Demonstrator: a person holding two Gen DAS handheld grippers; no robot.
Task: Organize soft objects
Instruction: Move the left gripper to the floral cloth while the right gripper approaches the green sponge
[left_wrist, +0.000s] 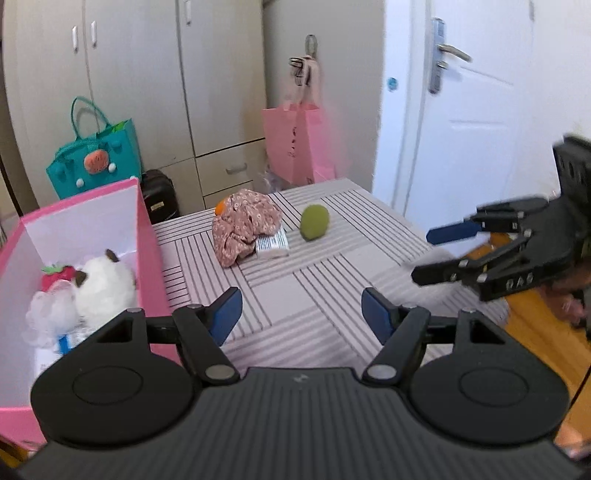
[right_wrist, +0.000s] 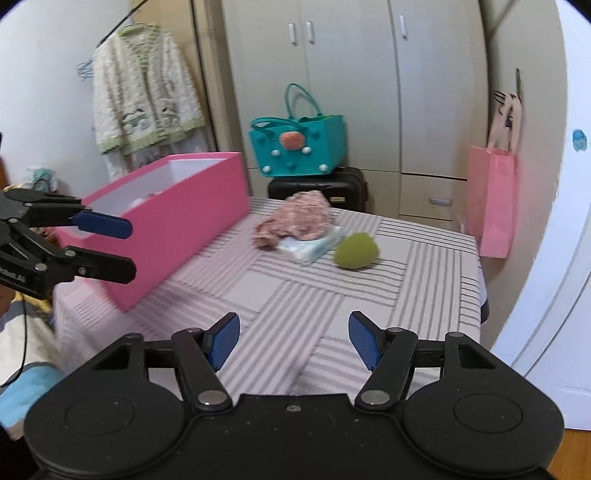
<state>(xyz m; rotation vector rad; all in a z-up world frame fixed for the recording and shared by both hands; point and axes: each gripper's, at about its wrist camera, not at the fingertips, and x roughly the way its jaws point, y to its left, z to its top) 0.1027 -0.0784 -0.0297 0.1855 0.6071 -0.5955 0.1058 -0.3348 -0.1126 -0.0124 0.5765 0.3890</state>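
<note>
A: Green plush (right_wrist: 357, 251) — far side of the table (right_wrist: 424, 295), right of the floral cloth (right_wrist: 299, 218), upright-ish.

B: Right gripper (right_wrist: 294, 339) nearer, jaws apart, empty. Left gripper (left_wrist: 301, 314) likewise apart, beside the pink box (left_wrist: 146, 236).

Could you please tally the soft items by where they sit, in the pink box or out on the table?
In the pink box: 3 (white plush, strawberry toy, white mesh pouf)
On the table: 3 (floral cloth, tissue pack, green plush)
Total: 6
</note>
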